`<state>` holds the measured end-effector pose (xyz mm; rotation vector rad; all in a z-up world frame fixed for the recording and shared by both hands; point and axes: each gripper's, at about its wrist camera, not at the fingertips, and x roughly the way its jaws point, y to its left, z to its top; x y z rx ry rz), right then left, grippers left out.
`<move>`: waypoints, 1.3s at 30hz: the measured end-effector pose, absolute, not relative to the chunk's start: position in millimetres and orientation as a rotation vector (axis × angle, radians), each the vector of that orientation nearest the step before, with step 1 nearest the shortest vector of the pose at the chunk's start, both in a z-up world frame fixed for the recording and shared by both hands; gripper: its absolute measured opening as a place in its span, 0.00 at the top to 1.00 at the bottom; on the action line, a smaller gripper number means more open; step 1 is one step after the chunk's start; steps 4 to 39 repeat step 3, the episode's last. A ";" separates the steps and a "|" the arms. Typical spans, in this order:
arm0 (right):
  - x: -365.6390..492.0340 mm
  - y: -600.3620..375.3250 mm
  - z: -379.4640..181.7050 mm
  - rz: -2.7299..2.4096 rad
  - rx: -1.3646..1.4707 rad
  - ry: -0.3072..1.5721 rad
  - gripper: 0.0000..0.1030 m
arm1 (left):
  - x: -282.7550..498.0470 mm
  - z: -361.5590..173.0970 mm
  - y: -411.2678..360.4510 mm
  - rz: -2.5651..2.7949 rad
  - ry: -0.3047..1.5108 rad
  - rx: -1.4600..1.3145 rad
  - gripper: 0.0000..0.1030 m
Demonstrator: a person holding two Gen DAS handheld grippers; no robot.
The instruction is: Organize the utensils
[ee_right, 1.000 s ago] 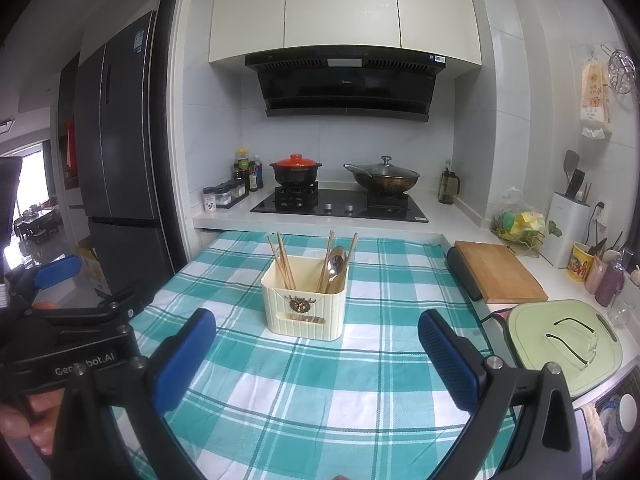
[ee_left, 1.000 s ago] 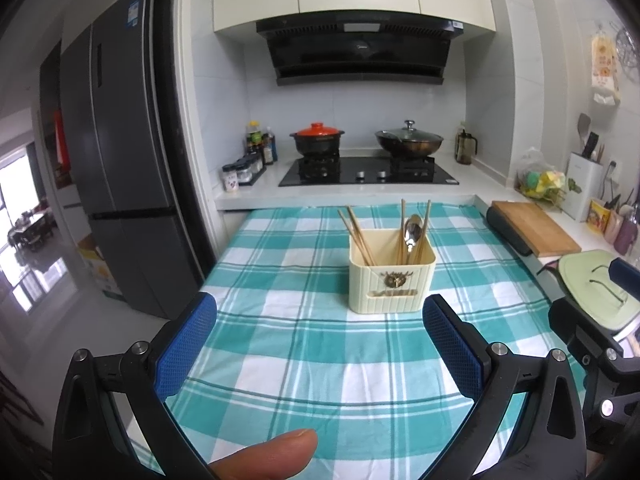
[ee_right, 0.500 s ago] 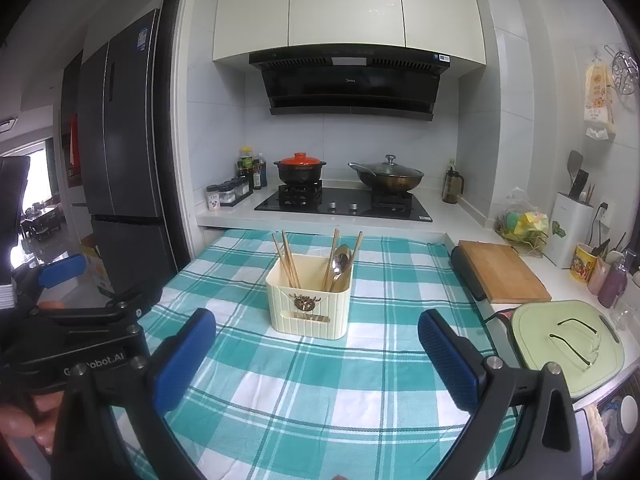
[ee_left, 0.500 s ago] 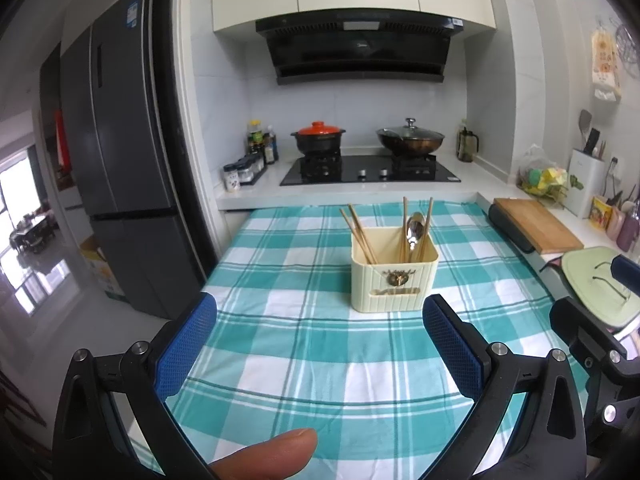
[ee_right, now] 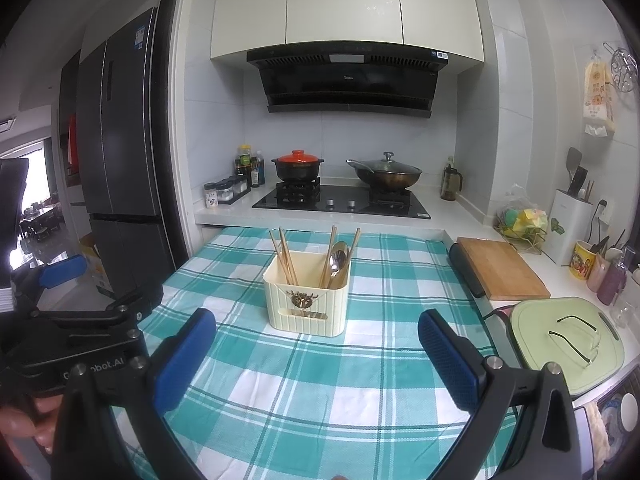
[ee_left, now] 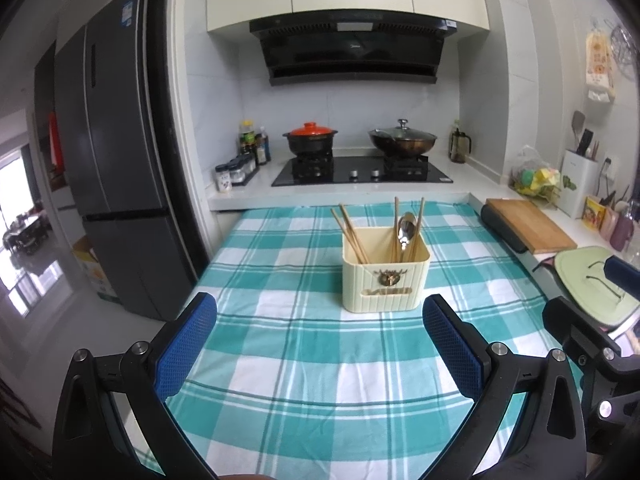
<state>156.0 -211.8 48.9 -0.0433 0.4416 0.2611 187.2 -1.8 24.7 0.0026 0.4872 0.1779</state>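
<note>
Item: cream utensil holder (ee_left: pixel 385 275), ribbed, with a deer emblem on its front; stands upright near the middle of the surface (ee_left: pixel 304 360), which is covered with a teal-and-white checked cloth.
Contents: wooden chopsticks (ee_left: pixel 352 235) leaning in the left compartment; more chopsticks and a metal spoon (ee_left: pixel 405 233) in the right compartment.
Left gripper (ee_left: pixel 320 354): blue-padded fingers (ee_left: pixel 185 354) spread wide, holding nothing, hovering over the near part of the cloth, well short of the holder.
Right gripper (ee_right: pixel 316 360): fingers (ee_right: pixel 450 364) likewise wide apart and empty, holder ahead between them but apart.
Surroundings: black hob behind the surface carrying a red-lidded pot (ee_right: pixel 298 165) and a glass-lidded wok (ee_right: pixel 386 172); wooden cutting board (ee_right: pixel 502 267) and pale green board (ee_right: pixel 566 342) to the right; dark refrigerator (ee_left: pixel 116 184) at left.
</note>
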 end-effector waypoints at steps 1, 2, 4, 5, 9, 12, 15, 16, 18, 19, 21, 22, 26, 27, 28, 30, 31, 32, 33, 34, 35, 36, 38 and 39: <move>155.6 -213.0 48.0 0.262 -0.042 0.443 0.00 | 187.7 25.2 -1.7 0.180 0.483 -0.003 0.00; 155.4 -213.7 47.4 0.263 -0.042 0.444 0.00 | 187.7 25.4 -1.8 0.184 0.480 -0.003 0.00; 155.2 -214.0 46.9 0.262 -0.043 0.445 0.00 | 188.3 25.2 -1.4 0.188 0.480 0.001 0.00; 155.2 -214.0 46.9 0.262 -0.043 0.445 0.00 | 188.3 25.2 -1.4 0.188 0.480 0.001 0.00; 155.2 -214.0 46.9 0.262 -0.043 0.445 0.00 | 188.3 25.2 -1.4 0.188 0.480 0.001 0.00; 155.2 -214.0 46.9 0.262 -0.043 0.445 0.00 | 188.3 25.2 -1.4 0.188 0.480 0.001 0.00; 155.2 -214.0 46.9 0.262 -0.043 0.445 0.00 | 188.3 25.2 -1.4 0.188 0.480 0.001 0.00; 155.2 -214.0 46.9 0.262 -0.043 0.445 0.00 | 188.3 25.2 -1.4 0.188 0.480 0.001 0.00; 155.2 -214.0 46.9 0.262 -0.043 0.445 0.00 | 188.3 25.2 -1.4 0.188 0.480 0.001 0.00; 155.2 -214.0 46.9 0.262 -0.043 0.445 0.00 | 188.3 25.2 -1.4 0.188 0.480 0.001 0.00; 155.2 -214.0 46.9 0.262 -0.043 0.445 0.00 | 188.3 25.2 -1.4 0.188 0.480 0.001 0.00; 155.2 -214.0 46.9 0.262 -0.043 0.445 0.00 | 188.3 25.2 -1.4 0.188 0.480 0.001 0.00; 155.2 -214.0 46.9 0.262 -0.043 0.445 0.00 | 188.3 25.2 -1.4 0.188 0.480 0.001 0.00; 155.2 -214.0 46.9 0.262 -0.043 0.445 0.00 | 188.3 25.2 -1.4 0.188 0.480 0.001 0.00; 155.2 -214.0 46.9 0.262 -0.043 0.445 0.00 | 188.3 25.2 -1.4 0.188 0.480 0.001 0.00; 155.2 -214.0 46.9 0.262 -0.043 0.445 0.00 | 188.3 25.2 -1.4 0.188 0.480 0.001 0.00; 155.2 -214.0 46.9 0.262 -0.043 0.445 0.00 | 188.3 25.2 -1.4 0.188 0.480 0.001 0.00; 155.2 -214.0 46.9 0.262 -0.043 0.445 0.00 | 188.3 25.2 -1.4 0.188 0.480 0.001 0.00; 155.2 -214.0 46.9 0.262 -0.043 0.445 0.00 | 188.3 25.2 -1.4 0.188 0.480 0.001 0.00; 155.2 -214.0 46.9 0.262 -0.043 0.445 0.00 | 188.3 25.2 -1.4 0.188 0.480 0.001 0.00; 155.2 -214.0 46.9 0.262 -0.043 0.445 0.00 | 188.3 25.2 -1.4 0.188 0.480 0.001 0.00; 155.2 -214.0 46.9 0.262 -0.043 0.445 0.00 | 188.3 25.2 -1.4 0.188 0.480 0.001 0.00; 155.2 -214.0 46.9 0.262 -0.043 0.445 0.00 | 188.3 25.2 -1.4 0.188 0.480 0.001 0.00; 155.2 -214.0 46.9 0.262 -0.043 0.445 0.00 | 188.3 25.2 -1.4 0.188 0.480 0.001 0.00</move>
